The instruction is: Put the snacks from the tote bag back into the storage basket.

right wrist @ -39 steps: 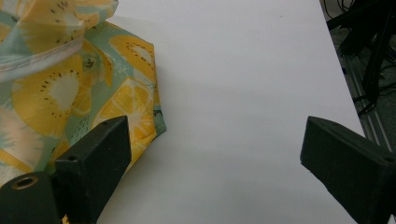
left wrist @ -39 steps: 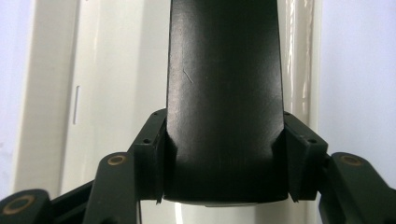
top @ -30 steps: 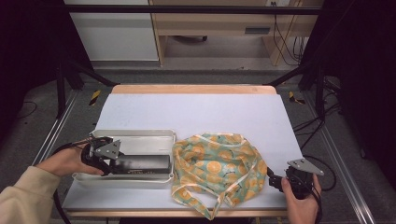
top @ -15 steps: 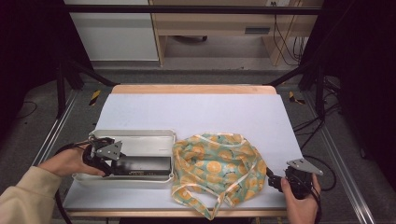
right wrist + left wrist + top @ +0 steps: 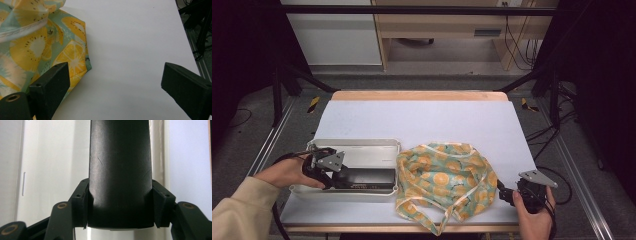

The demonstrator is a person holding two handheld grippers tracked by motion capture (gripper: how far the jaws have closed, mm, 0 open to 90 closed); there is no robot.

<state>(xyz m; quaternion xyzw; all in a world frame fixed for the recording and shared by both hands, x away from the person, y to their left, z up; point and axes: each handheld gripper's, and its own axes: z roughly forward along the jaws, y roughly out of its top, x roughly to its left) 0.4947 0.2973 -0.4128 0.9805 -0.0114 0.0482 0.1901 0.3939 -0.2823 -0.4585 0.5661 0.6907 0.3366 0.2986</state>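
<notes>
Black box: a long, matt black case (image 5: 364,178) lies lengthwise in the white tray (image 5: 357,149), along its near wall.
Left claw: the left claw (image 5: 336,176) pinches the end of the case; in the left gripper view both jaws press on its flanks (image 5: 120,170).
Slip risk: the case's sides look smooth and the hold is at one end only, so on lifting it may well swing down or slide free.
Tray risk: a dragged case could catch the tray's wall and shift the tray on the counter (image 5: 422,120).
Right claw: the right claw (image 5: 112,82) stands spread over bare counter, just beside the citrus-print cloth (image 5: 444,177).
Cloth risk: its left jaw sits at the hem, so closing here may snag only an edge.
</notes>
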